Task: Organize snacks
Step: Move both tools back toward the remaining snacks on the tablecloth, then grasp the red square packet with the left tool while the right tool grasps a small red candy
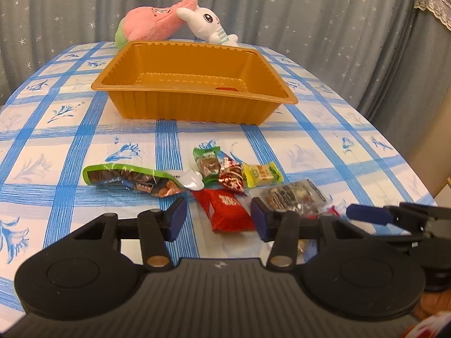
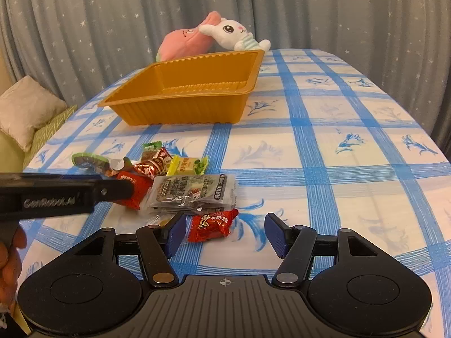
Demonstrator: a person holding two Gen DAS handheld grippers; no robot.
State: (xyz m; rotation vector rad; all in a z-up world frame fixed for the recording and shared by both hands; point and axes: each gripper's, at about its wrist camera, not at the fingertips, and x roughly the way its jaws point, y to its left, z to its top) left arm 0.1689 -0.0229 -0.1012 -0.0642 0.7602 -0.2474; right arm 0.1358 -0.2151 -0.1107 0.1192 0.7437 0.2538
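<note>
Red packet (image 1: 225, 211) lies on checked tablecloth (image 1: 70, 140) between spread pads of left gripper (image 1: 218, 219), untouched. Centre pads, pinch packet body, lift clear toward orange tray (image 1: 194, 107). Right gripper (image 2: 225, 232) spread over small red candy (image 2: 211, 225), not touching; keep grippers apart.

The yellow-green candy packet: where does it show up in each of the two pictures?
Left wrist view: the yellow-green candy packet lies right of centre, at the right end of the row of snacks, just right of the red foil candy.
Right wrist view: it lies left of centre, behind the clear packet.
Shared landmark: the orange tray beyond it.
</note>
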